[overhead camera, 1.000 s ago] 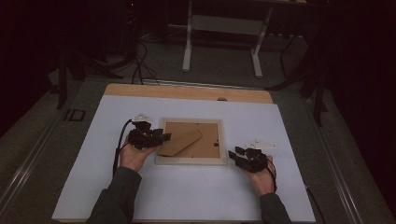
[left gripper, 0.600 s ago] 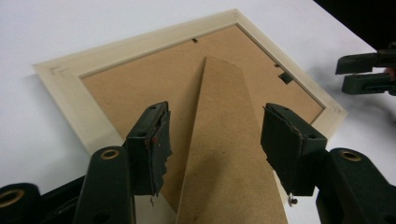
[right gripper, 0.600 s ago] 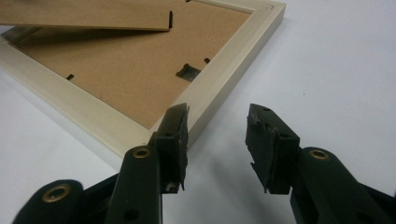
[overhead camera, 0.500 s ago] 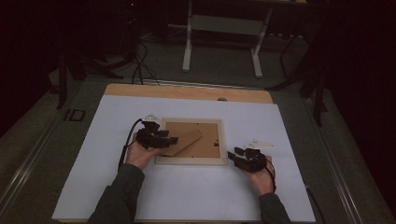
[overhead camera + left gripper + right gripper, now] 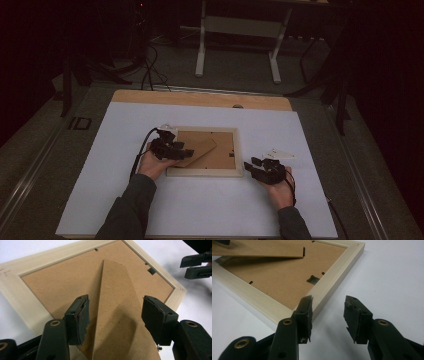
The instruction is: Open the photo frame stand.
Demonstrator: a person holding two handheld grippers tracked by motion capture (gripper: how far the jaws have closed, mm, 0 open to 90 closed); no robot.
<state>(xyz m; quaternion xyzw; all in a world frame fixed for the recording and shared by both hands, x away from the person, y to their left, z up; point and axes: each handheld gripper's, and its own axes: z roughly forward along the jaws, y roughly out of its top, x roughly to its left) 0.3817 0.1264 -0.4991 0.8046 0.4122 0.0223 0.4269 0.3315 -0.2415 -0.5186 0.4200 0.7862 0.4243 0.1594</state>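
A pale wooden picture frame (image 5: pixel 204 172) lies face down mid-table, its brown backing board up. A brown fibreboard stand (image 5: pixel 200 149) slants across the back, its free end raised off the board. My left gripper (image 5: pixel 175 149) is over the frame's left side. In the left gripper view it (image 5: pixel 115 305) is open, its jaws straddling the stand (image 5: pixel 120 322) without touching. My right gripper (image 5: pixel 257 169) sits at the frame's near right corner. There it (image 5: pixel 328 307) is open, with one jaw against the frame's rim (image 5: pixel 332 277) and nothing between the jaws.
A small white scrap (image 5: pixel 279 151) lies just beyond the right gripper. The frame rests on a white mat (image 5: pixel 100 200) with a wooden strip (image 5: pixel 200 99) at the far edge. Small metal clips (image 5: pixel 312 279) sit along the backing. Stand legs and cables are on the floor behind.
My left gripper has slid right, from the frame's left edge to over the stand. The right gripper has edged left toward the frame's corner.
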